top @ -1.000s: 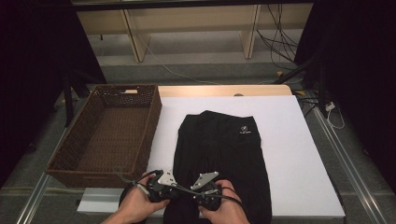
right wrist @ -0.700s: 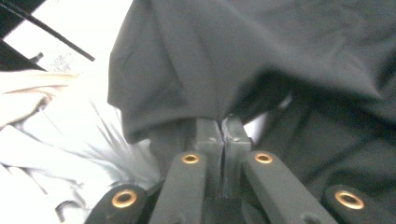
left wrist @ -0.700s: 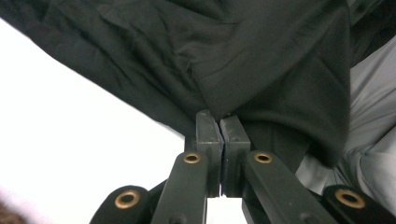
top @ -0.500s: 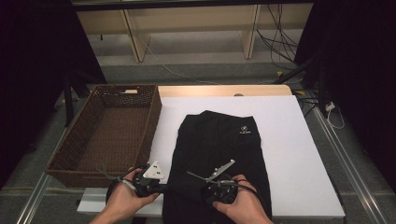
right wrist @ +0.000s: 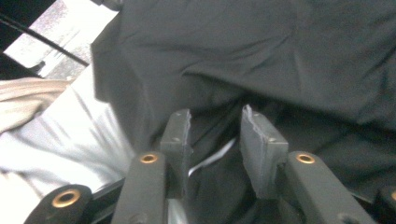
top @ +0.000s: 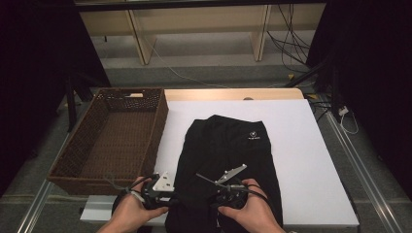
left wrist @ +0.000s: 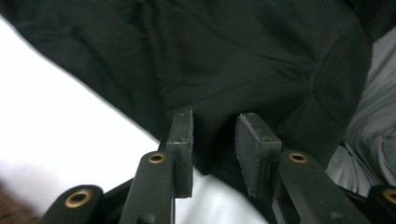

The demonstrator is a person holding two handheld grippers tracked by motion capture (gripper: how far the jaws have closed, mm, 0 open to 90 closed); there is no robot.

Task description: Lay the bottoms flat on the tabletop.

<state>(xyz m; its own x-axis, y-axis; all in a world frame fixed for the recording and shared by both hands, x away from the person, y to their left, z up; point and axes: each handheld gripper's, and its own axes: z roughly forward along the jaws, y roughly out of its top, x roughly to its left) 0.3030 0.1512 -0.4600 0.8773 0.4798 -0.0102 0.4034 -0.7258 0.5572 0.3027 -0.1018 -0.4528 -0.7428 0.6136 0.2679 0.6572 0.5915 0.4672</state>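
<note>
A black garment (top: 226, 150) with a small white logo lies flat on the white table top (top: 306, 145). Both grippers sit at its near hem, held by the person's hands. My left gripper (top: 169, 198) is at the hem's left corner. In the left gripper view its jaws (left wrist: 214, 122) have just been opening and stand apart, with black fabric (left wrist: 243, 56) in the gap and no pad pressing on it. My right gripper (top: 219, 196) is over the hem's middle. Its jaws (right wrist: 215, 116) have also just been opening, over dark folds (right wrist: 280, 51).
A brown wicker basket (top: 73, 155) stands off the table's left side, its inside bare. White table surface lies to the right of the garment and beyond it. Shelving legs and cables are on the floor past the far edge.
The two hands have moved apart along the near hem, the left one leftward and the right one rightward. Both grippers' jaws have opened and let go of the fabric.
</note>
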